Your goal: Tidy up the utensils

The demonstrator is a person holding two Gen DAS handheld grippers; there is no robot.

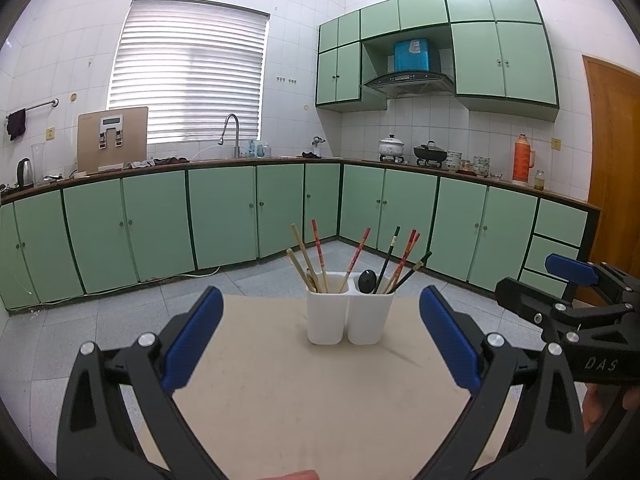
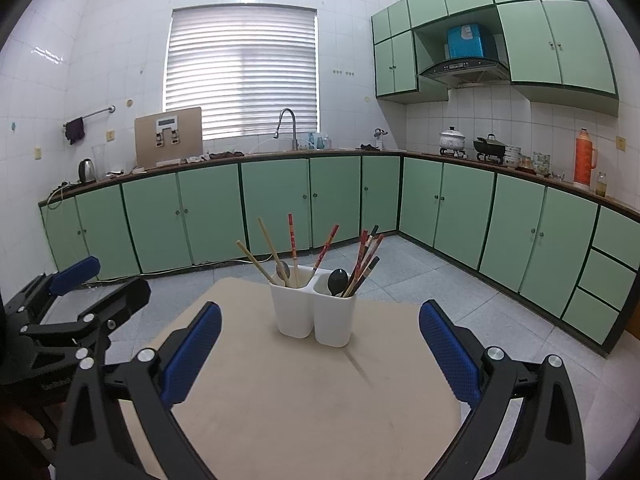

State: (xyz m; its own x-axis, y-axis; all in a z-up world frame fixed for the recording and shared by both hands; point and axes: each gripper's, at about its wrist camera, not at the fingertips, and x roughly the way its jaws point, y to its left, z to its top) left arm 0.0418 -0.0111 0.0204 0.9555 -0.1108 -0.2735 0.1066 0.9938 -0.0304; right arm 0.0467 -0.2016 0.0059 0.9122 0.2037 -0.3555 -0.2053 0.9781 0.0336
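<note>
A white two-compartment utensil holder [image 1: 347, 318] [image 2: 314, 314] stands upright on a beige table [image 1: 304, 392] [image 2: 304, 400]. Its left compartment holds light wooden and red chopsticks [image 1: 308, 258] [image 2: 280, 248] and a metal spoon [image 2: 282, 270]. Its right compartment holds a black spoon [image 1: 366, 281] [image 2: 338, 281] and red and black chopsticks [image 1: 402, 262] [image 2: 366, 258]. My left gripper [image 1: 320, 312] is open and empty, short of the holder. My right gripper [image 2: 320, 320] is open and empty, also short of it. Each gripper shows at the edge of the other's view, the right one [image 1: 560, 284] and the left one [image 2: 92, 284].
Grey tiled floor [image 1: 120, 312] surrounds the table. Green base cabinets [image 1: 224, 216] run along the far walls under a counter with a sink tap [image 1: 232, 132], kettle [image 1: 24, 172], pots [image 1: 392, 146] and an orange thermos [image 1: 522, 158]. A wooden door [image 1: 616, 140] is at the right.
</note>
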